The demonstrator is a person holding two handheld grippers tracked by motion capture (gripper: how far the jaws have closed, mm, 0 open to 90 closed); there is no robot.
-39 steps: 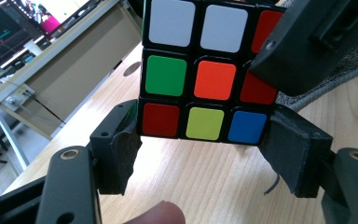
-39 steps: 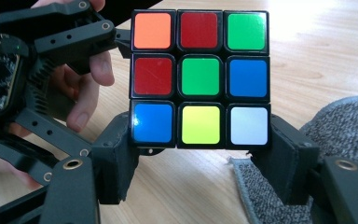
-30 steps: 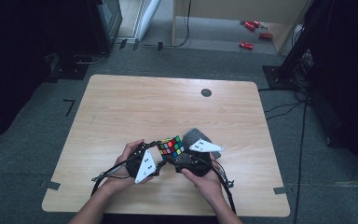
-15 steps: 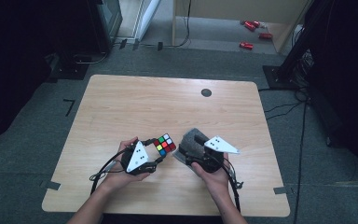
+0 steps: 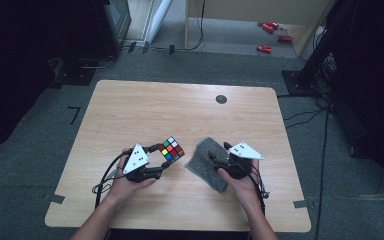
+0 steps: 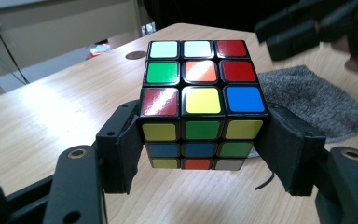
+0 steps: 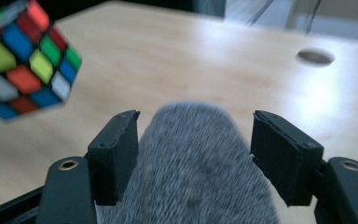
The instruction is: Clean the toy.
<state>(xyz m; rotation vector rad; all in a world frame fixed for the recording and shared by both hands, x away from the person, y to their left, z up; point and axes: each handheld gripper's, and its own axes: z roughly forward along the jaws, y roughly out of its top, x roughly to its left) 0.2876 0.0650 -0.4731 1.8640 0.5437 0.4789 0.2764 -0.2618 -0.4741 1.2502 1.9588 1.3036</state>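
- A light wooden table (image 5: 145,115) with rounded corners stands on grey carpet.
- A dark round hole (image 5: 221,99) sits near its far edge.
- A grey felt cloth (image 5: 207,157) lies flat on its near right part.

Left gripper (image 5: 156,167): black body, grey three-cornered plate on top with small dark dots, black cable looping off behind. Right gripper (image 5: 219,156): same build, same plate, black cable trailing back. Jaws on both black, blocky pads, round brass-ringed screw holes at the base. Forearms bare, no sleeves.
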